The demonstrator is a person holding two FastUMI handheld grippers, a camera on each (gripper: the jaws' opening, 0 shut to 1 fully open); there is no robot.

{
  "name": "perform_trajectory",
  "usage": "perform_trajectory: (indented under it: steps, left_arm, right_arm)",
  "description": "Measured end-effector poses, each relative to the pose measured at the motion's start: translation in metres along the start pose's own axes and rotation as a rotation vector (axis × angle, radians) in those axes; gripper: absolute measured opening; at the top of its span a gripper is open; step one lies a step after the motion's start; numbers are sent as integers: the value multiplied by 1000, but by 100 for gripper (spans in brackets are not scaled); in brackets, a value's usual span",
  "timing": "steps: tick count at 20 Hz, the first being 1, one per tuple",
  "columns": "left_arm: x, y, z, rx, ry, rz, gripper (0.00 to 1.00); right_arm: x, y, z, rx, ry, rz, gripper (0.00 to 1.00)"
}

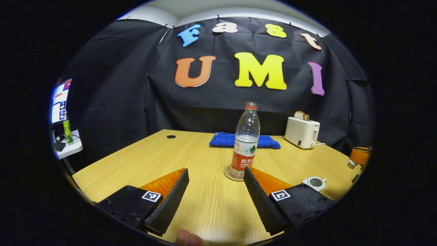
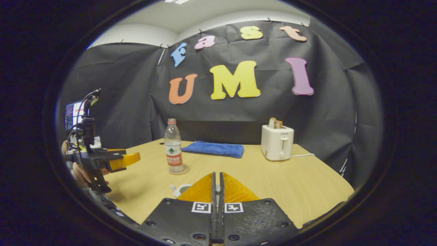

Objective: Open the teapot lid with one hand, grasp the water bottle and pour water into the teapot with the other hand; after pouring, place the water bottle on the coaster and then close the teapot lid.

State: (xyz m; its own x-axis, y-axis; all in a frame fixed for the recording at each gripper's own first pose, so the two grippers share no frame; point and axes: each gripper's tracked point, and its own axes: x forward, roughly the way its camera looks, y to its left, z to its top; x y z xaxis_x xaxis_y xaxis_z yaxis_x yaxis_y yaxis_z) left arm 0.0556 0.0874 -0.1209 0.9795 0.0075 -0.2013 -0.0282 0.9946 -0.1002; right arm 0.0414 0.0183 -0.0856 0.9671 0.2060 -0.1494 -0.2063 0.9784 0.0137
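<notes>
Water bottle [image 1: 246, 141] stands upright on the coaster [image 1: 234, 173] near mid-table [image 1: 143, 160], cap on, partly filled. That placement matches the task's set-down step, judged from position alone.

Left hand-held gripper [image 1: 215, 191]: released, its 2 fingers spread wide with nothing between them, aimed at the bottle and short of it. The gap is wide enough to pass around the bottle body, which suits either a clean release or a fresh approach; which of the 2 cannot be told.

Teapot [image 1: 315, 182]: low white vessel with a spout, seen in the left gripper view as open-topped, no lid on it. It sits near the table's front edge, well apart from the bottle, and in the right gripper view it lies just ahead of the right hand-held gripper [image 2: 215, 186].

Right hand-held gripper: fingers drawn together at the tips. Whether the lid is pinched there cannot be told.

Judgement: lid closure is the outstanding item.

Bystanders: blue towel [image 1: 239, 140] and toaster [image 1: 302, 132] at the far side, clear of the work
</notes>
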Motion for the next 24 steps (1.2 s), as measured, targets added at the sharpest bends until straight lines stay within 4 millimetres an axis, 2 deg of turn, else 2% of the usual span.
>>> perform_trajectory:
  steps: [1, 2, 5, 9, 16, 20, 24]
  left_arm:
    - [-8, 4, 5, 1, -31, 18, 100]
    - [-9, 3, 16, 12, -66, 30, 100]
    - [-22, 11, 23, 56, -117, 66, 100]
    - [-31, 14, 37, 60, -156, 87, 100]
    - [-43, 11, 53, 42, -169, 73, 100]
    - [-48, 10, 63, 36, -193, 74, 100]
    - [-51, 1, 66, 51, -196, 66, 100]
  right_arm:
    - [9, 8, 3, -13, -15, 10, 0]
    - [18, 14, 4, -20, -24, 23, 0]
    - [43, 35, -11, -28, -4, 80, 0]
    - [53, 54, -26, -62, 13, 124, 0]
    - [67, 55, -42, -60, 41, 121, 0]
    - [66, 49, -50, -52, 50, 107, 0]
    - [68, 51, -55, -40, 58, 109, 2]
